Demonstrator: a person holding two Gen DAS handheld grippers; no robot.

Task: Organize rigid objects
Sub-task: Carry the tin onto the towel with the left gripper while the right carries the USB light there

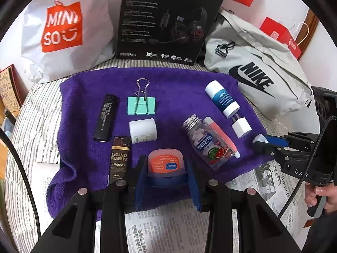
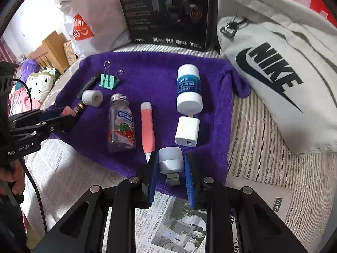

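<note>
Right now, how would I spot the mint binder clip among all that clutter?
Find the purple towel spread on the striped bed. Near its far edge, between the black lighter and the white-and-blue tube, lies the binder clip: the only mint-green piece, with wire handles.

Orange balm tin (image 1: 163,164) flat on towel; USB night-light (image 2: 171,162) lying, plug rearward.

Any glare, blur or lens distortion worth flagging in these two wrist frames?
Left wrist: strong fisheye bending with dark corners, Miniso bag slightly soft, purple towel evenly lit. Right wrist: same bending, Nike bag bright but readable, soft glare on the headset box, candy bottle sharp.
</note>
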